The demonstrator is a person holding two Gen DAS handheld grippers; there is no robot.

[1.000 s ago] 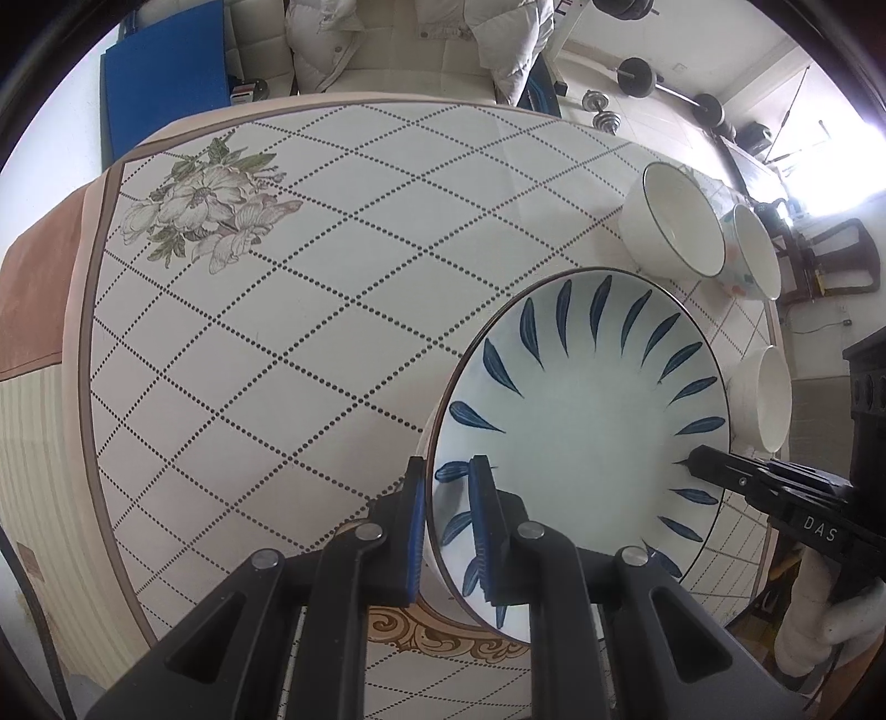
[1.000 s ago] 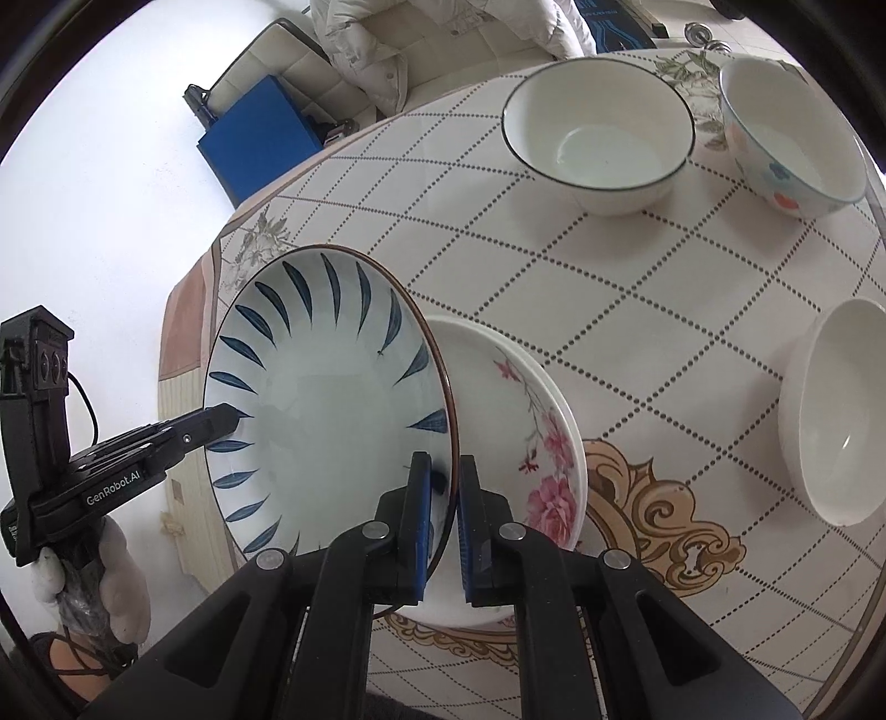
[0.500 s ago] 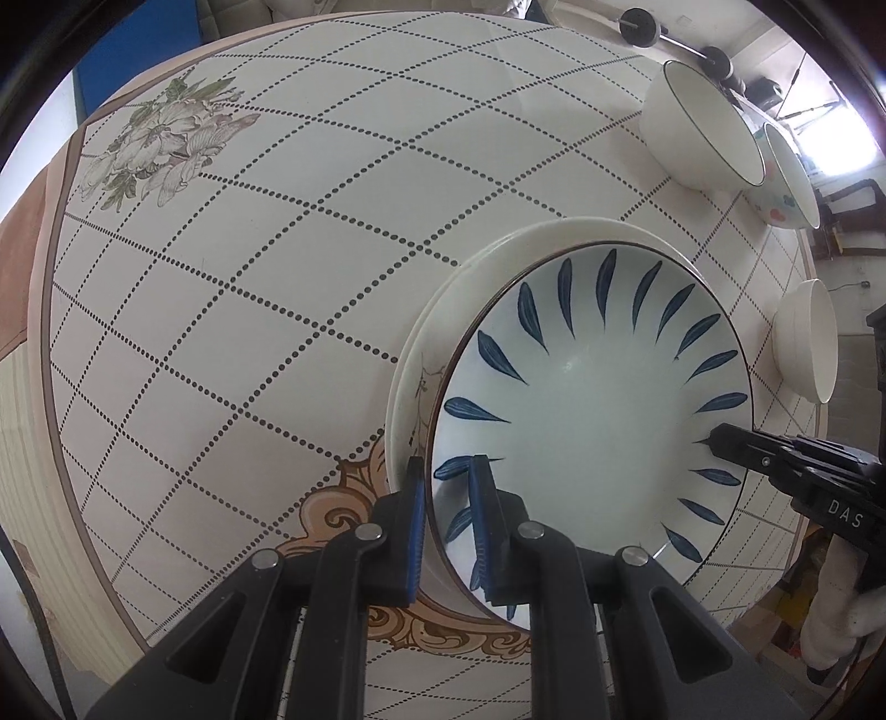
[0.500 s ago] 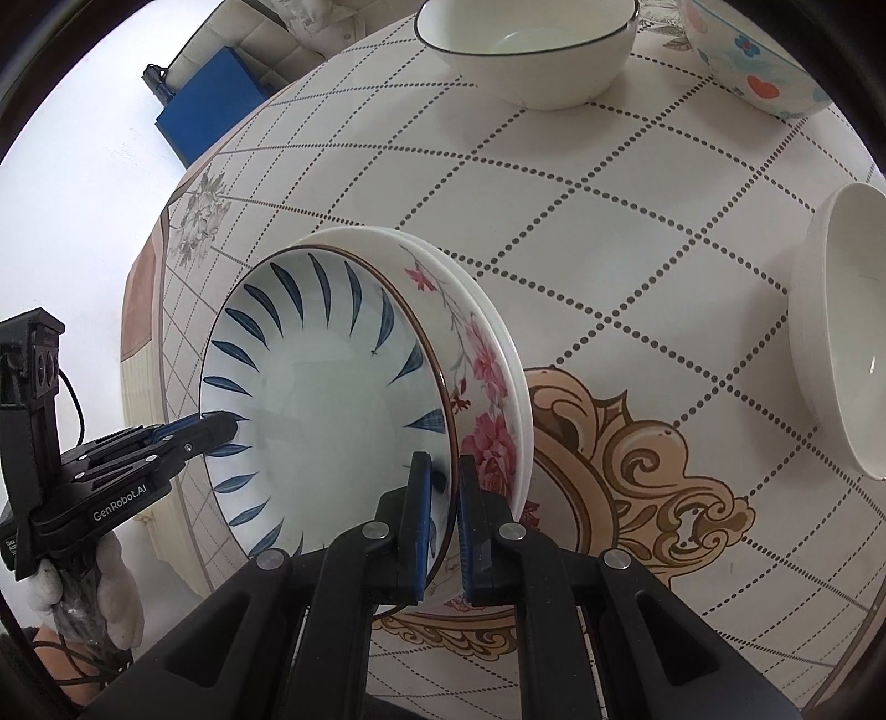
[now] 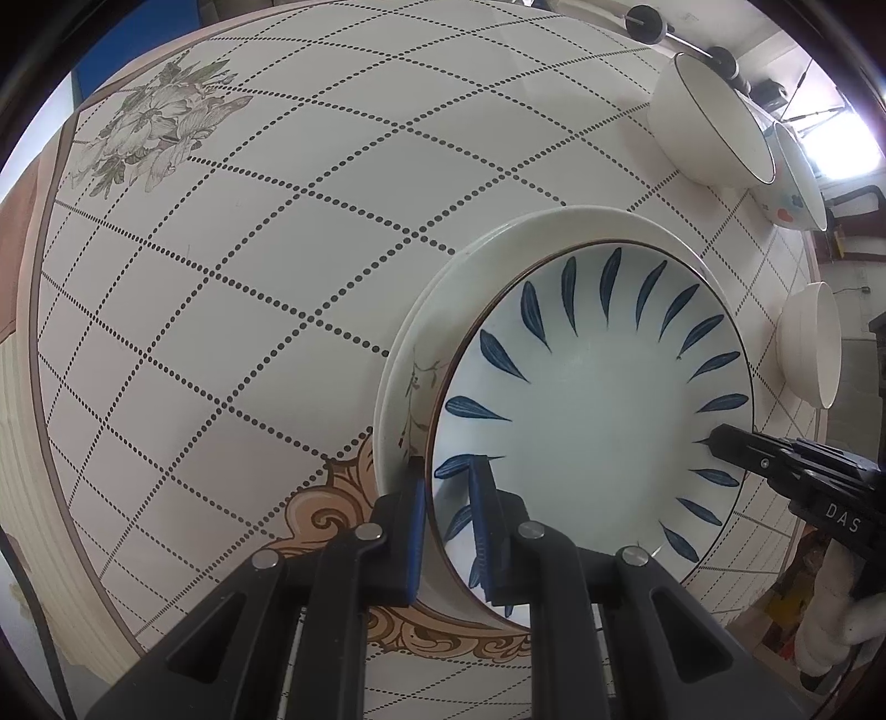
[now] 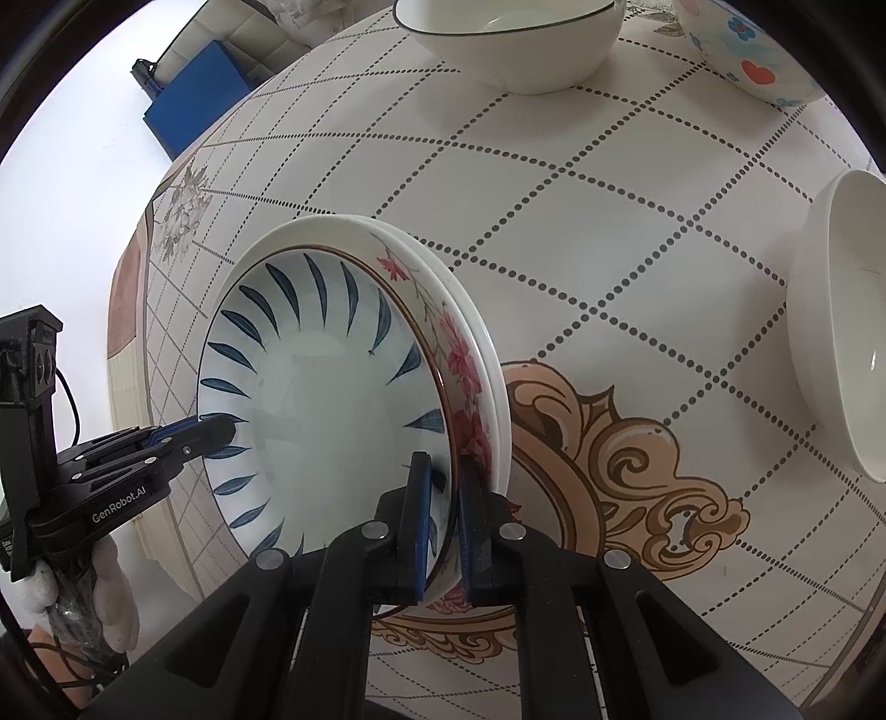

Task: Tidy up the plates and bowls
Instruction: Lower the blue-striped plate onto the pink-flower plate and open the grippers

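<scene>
A blue-leaf plate sits nested in a white plate with pink flowers on the table. My left gripper is shut on the blue-leaf plate's near rim, one pad inside and one outside. On the opposite rim my right gripper is shut as well, and it shows in the left wrist view as a black tip. The left gripper's tip shows at the plate's left side in the right wrist view.
A black-rimmed white bowl, a bowl with hearts and flowers and a plain white bowl stand on the patterned round table. A gloved hand holds the left gripper. A blue mat lies beyond the table.
Both grippers have come down with the blue-leaf plate, which now rests inside the flowered plate. The jaws have stayed shut on its rim.
</scene>
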